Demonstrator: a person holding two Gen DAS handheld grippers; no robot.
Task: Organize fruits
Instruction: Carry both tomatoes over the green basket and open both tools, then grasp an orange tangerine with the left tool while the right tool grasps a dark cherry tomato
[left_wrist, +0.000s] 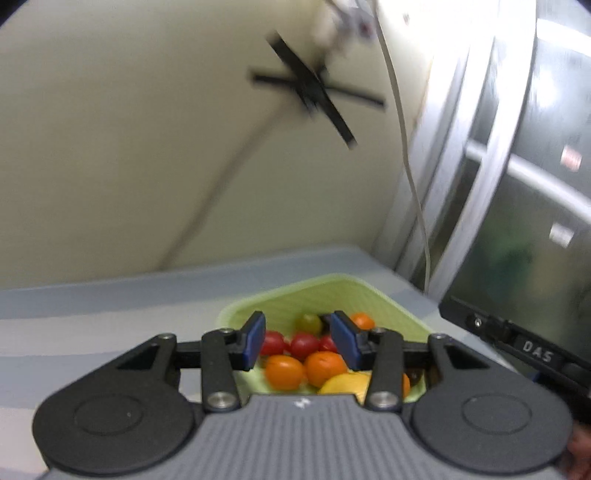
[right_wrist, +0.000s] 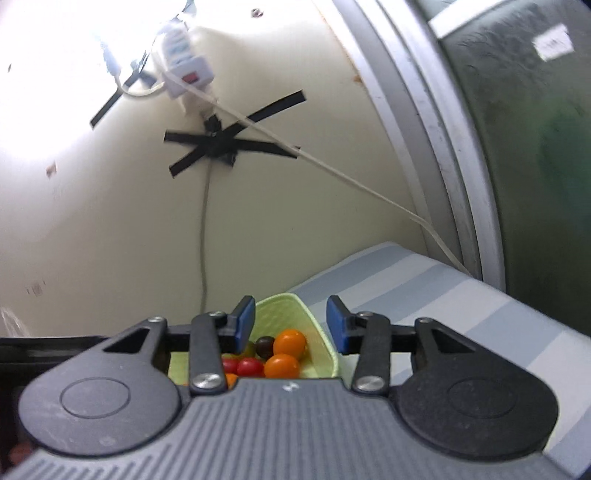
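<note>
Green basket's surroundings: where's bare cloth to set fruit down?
Bare striped tablecloth lies left of the green basket, up to the wall, and right of it toward the window frame. The basket itself is crowded with tomatoes and orange fruits.

A pale green basket (left_wrist: 373, 295) with ribbed walls sits upright on the striped tabletop (left_wrist: 110, 306), close to the wall end. Inside lie small round fruits: red ones (left_wrist: 303, 344) mid-basket, orange ones (left_wrist: 283, 371) nearer the camera, a yellow-green one (left_wrist: 308, 322) and a dark one (right_wrist: 264, 346) toward the far wall, and a yellow fruit (left_wrist: 347, 384) at the near edge.
</note>
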